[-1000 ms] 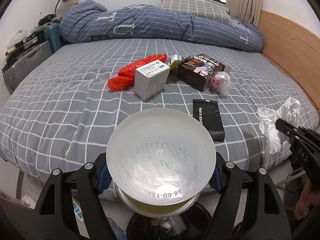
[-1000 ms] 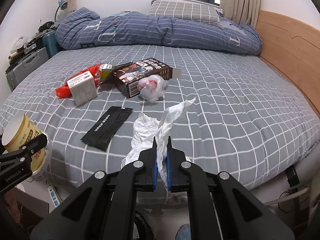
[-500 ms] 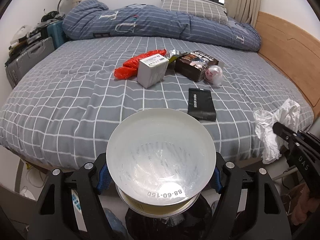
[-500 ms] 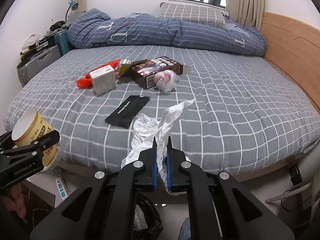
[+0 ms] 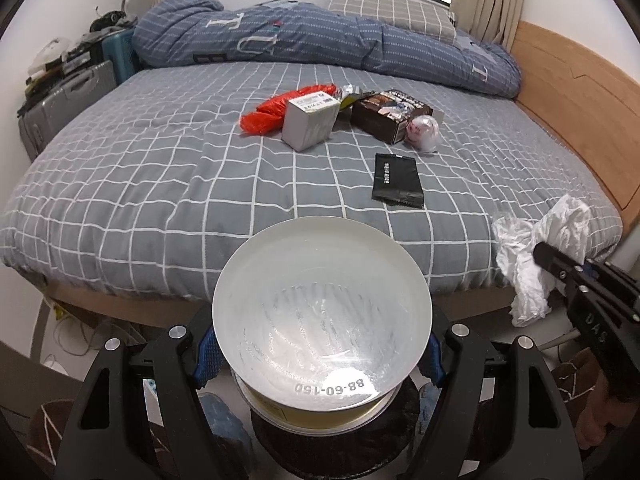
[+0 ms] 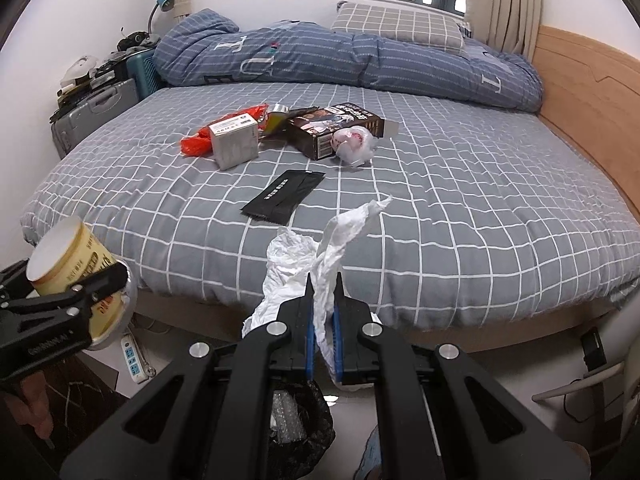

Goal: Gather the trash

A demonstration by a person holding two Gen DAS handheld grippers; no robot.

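At the foot of a bed (image 5: 120, 184) dressed in a grey sheet with a white grid, the left gripper (image 5: 320, 356) holds a round cream-and-gold paper tub (image 6: 70, 258) with a white base, its blue-padded fingers (image 5: 206, 354) spread wide and pressed against the tub's sides. Directly beneath it sits a bin lined with a black plastic bag (image 6: 298, 428). On the sheet, from left to right, lie a crumpled red plastic wrapper (image 5: 276, 110), a small grey cardboard box (image 5: 308, 120) with a white label, a shiny foil wrapper (image 5: 348, 92) (partly hidden behind the box), a dark brown printed carton (image 5: 390, 114), a clear plastic bag balled around something pink (image 5: 422, 130), and nearer the foot a flat black foil sachet (image 5: 396, 180). To the right, off the edge of the mattress, the right gripper (image 6: 322, 300) has its fingers pinched tight on a crumpled white paper tissue (image 6: 316, 256), which hangs above the bin. A blue striped quilt (image 5: 320, 44) is bunched along the head of the bed.
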